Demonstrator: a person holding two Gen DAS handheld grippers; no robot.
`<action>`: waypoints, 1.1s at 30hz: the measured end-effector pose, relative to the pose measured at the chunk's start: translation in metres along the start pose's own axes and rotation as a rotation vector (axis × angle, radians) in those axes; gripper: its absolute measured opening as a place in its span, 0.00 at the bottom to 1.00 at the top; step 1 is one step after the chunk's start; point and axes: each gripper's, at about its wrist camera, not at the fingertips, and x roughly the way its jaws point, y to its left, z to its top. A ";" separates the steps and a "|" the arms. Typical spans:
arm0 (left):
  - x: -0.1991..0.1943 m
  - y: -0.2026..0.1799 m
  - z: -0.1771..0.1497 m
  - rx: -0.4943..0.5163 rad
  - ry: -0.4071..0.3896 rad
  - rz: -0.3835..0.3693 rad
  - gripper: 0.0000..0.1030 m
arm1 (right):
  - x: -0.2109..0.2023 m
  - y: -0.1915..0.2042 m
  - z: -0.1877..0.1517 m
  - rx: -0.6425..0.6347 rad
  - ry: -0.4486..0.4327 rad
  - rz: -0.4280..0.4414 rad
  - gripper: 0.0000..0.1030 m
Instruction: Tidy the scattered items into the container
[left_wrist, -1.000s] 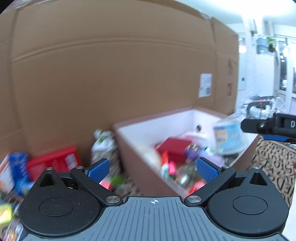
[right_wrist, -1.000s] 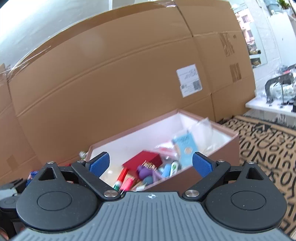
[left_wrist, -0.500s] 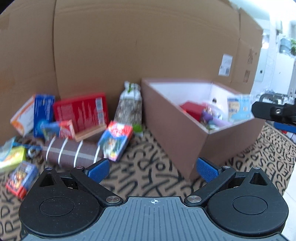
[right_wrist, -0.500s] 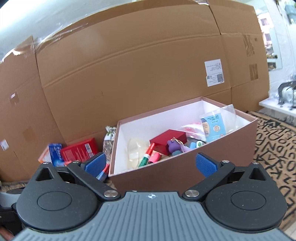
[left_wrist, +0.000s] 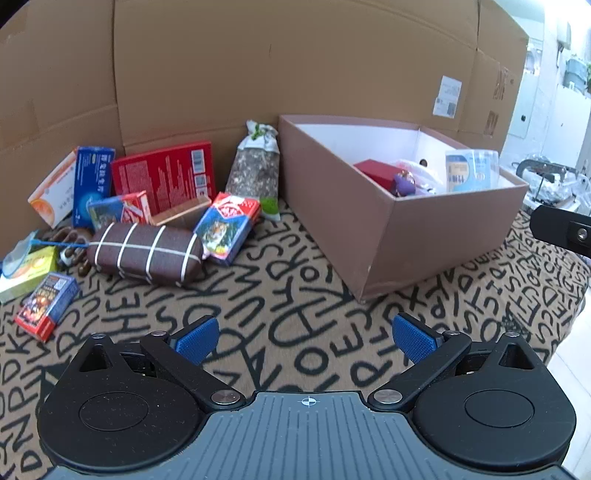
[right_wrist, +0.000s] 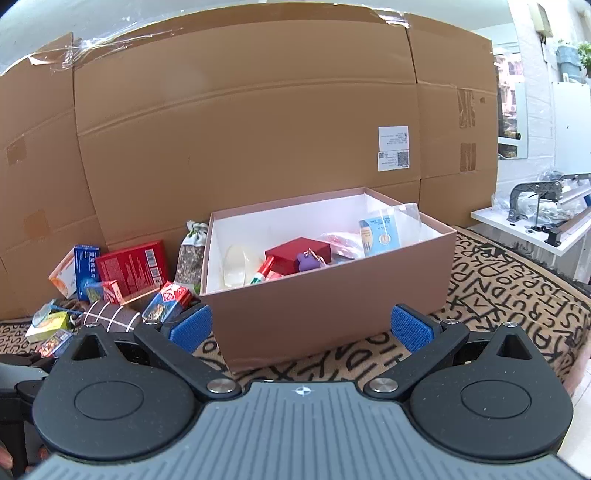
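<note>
Right gripper (left_wrist: 561, 230) — edge-cropped (left wrist view) — label print (right_wrist: 393, 148) unreadable

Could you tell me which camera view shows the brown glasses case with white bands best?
The left wrist view: the brown glasses case with white bands lies whole and near. The right wrist view shows it small, partly behind the tool.

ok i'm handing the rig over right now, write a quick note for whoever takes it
Left gripper: open, empty, over the lettered mat, facing the pile.
Right gripper: open, empty, jaws have just opened wider, in front of the brown box.
Done: red case, purple toy, blue-label packet and other bits are in the box.
Left: brown striped case, tiger box, red flat box, seed bag, blue box and small boxes lie on the mat left of the box.
</note>
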 end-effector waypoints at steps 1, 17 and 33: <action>-0.001 0.000 -0.001 0.000 0.000 0.000 1.00 | -0.002 0.000 -0.001 -0.004 0.000 0.000 0.99; -0.009 -0.005 -0.006 0.012 -0.002 -0.004 1.00 | -0.014 0.002 -0.005 -0.022 -0.013 0.003 0.99; -0.001 -0.020 0.003 0.053 -0.007 -0.049 1.00 | -0.004 -0.002 -0.004 -0.058 0.023 -0.043 0.99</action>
